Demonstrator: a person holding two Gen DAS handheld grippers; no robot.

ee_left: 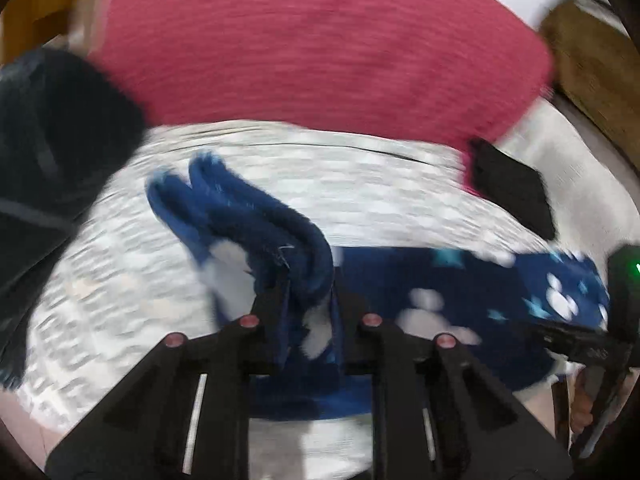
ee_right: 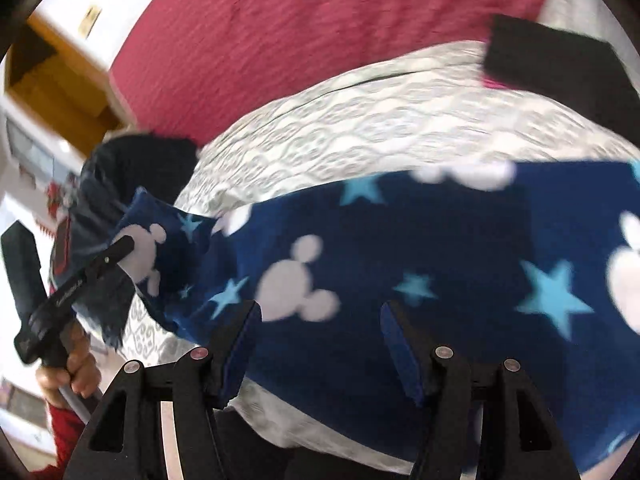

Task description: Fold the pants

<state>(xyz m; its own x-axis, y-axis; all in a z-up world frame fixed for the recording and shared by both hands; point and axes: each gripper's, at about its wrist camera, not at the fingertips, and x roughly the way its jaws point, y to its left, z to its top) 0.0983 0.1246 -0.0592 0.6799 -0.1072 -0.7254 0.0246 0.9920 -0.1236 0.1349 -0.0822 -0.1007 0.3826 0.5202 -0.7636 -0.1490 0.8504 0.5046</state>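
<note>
Bed with grey-white patterned cover (ee_right: 360, 120), red blanket (ee_left: 320, 40) behind. Blue fleece pants (ee_right: 400, 240) spread across cover, soft, light, floppy. Left tongs (ee_left: 310, 312) clamped narrow on bunched edge, lifted. Right tongs (ee_right: 316, 344) wide, empty, over fabric. Best grabbed at hem or waistband.

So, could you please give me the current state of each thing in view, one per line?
Pants: spread on the bed, one end bunched and lifted.
Left tongs: shut on the pants.
Right tongs: open over the pants, nothing pinched.
Red blanket: lying flat across the bed.
Black thing: lying on the bed, untouched.
</note>
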